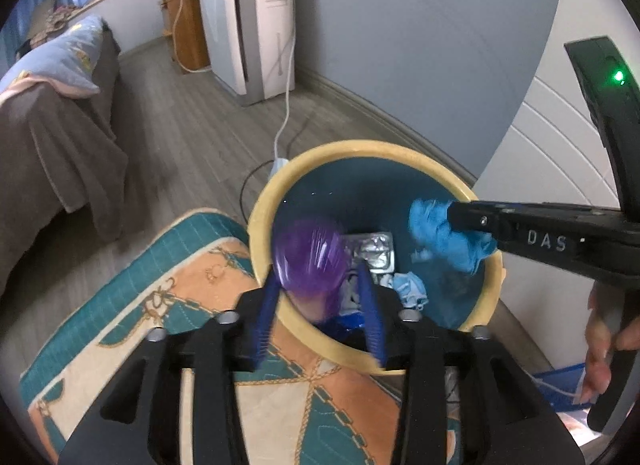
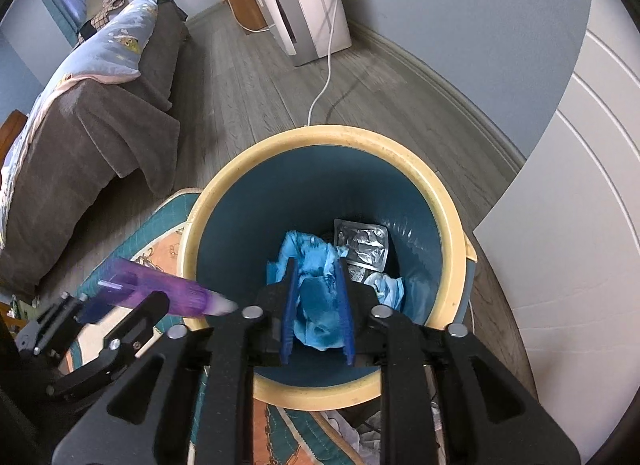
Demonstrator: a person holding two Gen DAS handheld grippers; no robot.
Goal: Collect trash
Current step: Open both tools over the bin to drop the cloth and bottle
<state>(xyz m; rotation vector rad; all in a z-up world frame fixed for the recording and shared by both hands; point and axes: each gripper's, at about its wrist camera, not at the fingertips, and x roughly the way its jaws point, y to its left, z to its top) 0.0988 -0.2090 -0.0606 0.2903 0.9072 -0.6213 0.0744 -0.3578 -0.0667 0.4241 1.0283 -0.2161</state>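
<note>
A round bin (image 1: 340, 149) with a cream rim and blue inside stands on the floor; it also shows in the right wrist view (image 2: 448, 201). My left gripper (image 1: 320, 277) hangs over its near rim with its fingers spread, and a blurred purple bottle (image 1: 310, 255) lies between them, its tip toward the bin (image 2: 160, 289). My right gripper (image 2: 318, 269) is shut on a crumpled blue glove (image 2: 316, 305) above the bin's mouth; the glove also shows in the left wrist view (image 1: 444, 237). A silver blister pack (image 2: 362, 243) and pale blue scraps (image 2: 390, 289) lie at the bottom.
A teal and orange rug (image 1: 160, 305) lies under the bin's near side. A grey-covered bed (image 1: 60, 153) is at the left. A white air purifier (image 1: 256, 25) stands by the far wall, its cord (image 1: 286, 113) running to the bin. A white door (image 2: 580, 225) is at the right.
</note>
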